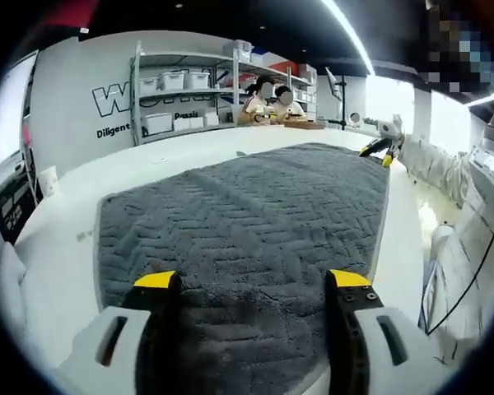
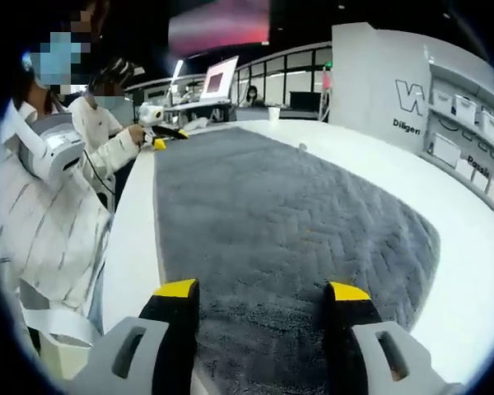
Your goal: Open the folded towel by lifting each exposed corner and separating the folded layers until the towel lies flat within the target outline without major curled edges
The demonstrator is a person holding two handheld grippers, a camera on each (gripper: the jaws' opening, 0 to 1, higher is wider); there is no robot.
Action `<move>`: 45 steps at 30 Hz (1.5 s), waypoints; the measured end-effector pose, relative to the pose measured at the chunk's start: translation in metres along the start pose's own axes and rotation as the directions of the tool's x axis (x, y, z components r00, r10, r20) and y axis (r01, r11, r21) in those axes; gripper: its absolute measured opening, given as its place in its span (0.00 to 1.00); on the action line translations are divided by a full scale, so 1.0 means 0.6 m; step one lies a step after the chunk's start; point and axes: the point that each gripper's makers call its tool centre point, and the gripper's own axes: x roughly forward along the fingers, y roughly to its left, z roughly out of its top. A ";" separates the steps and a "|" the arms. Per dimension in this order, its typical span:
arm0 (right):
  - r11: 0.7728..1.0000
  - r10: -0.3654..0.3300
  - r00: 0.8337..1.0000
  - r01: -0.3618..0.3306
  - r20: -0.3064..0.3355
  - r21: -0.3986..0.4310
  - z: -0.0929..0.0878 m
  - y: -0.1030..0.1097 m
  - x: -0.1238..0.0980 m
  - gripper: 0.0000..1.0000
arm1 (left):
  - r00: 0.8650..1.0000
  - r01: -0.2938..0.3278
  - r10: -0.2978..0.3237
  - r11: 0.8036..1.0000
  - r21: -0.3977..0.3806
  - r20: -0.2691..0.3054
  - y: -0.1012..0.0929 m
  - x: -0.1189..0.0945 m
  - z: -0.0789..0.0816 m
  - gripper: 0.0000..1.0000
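On the white table (image 1: 58, 271), the towel (image 1: 255, 222) lies flat; both grippers' jaws apart.

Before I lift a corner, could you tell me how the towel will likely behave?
The towel looks thick and plush, so it will probably droop limply and feel fairly heavy. Its ridged pile likely grips well between the open left gripper jaws and probably drags on the table.

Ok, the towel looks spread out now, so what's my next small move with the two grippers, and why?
Probably just lift both grippers clear and check the edges. The grey towel lies flat on the white table with no folded layer or curled corner visible. The left gripper and the right gripper are open over opposite ends, holding nothing. I can't make out a target outline, so confirm that first.
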 end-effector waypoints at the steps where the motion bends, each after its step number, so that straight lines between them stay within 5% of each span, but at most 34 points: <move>1: 1.000 0.000 1.000 0.000 -0.002 0.000 -0.001 0.000 -0.001 0.59 | 1.000 -0.002 0.002 1.000 -0.001 0.000 0.001 0.000 0.000 0.72; 17: 0.999 -0.004 0.999 0.005 -0.035 0.032 0.006 0.006 0.001 0.65 | 1.000 -0.003 0.003 1.000 -0.022 -0.013 0.007 -0.001 0.006 0.70; 21: 0.999 -0.001 1.000 0.002 -0.027 0.041 0.013 0.014 0.000 0.71 | 0.999 -0.031 0.031 0.999 -0.041 0.007 0.014 -0.004 0.015 0.80; 25: 0.997 -0.042 0.999 0.041 0.015 0.066 0.035 0.011 -0.018 0.75 | 0.999 -0.040 0.041 0.998 -0.040 0.016 0.010 -0.021 0.033 0.83; 32: 0.991 -0.121 0.992 0.119 0.037 0.057 0.057 0.022 -0.046 0.99 | 0.991 -0.105 0.108 0.994 -0.040 0.079 0.011 -0.070 0.067 0.99; 40: 0.975 -0.206 0.977 0.199 0.058 0.102 0.062 0.041 -0.081 0.99 | 0.975 -0.185 0.194 0.979 -0.086 0.112 0.022 -0.125 0.060 0.99; 45: 0.961 -0.258 0.966 0.258 -0.018 0.095 0.034 0.056 -0.095 1.00 | 0.967 -0.230 0.239 0.968 -0.101 0.085 0.025 -0.154 0.026 0.99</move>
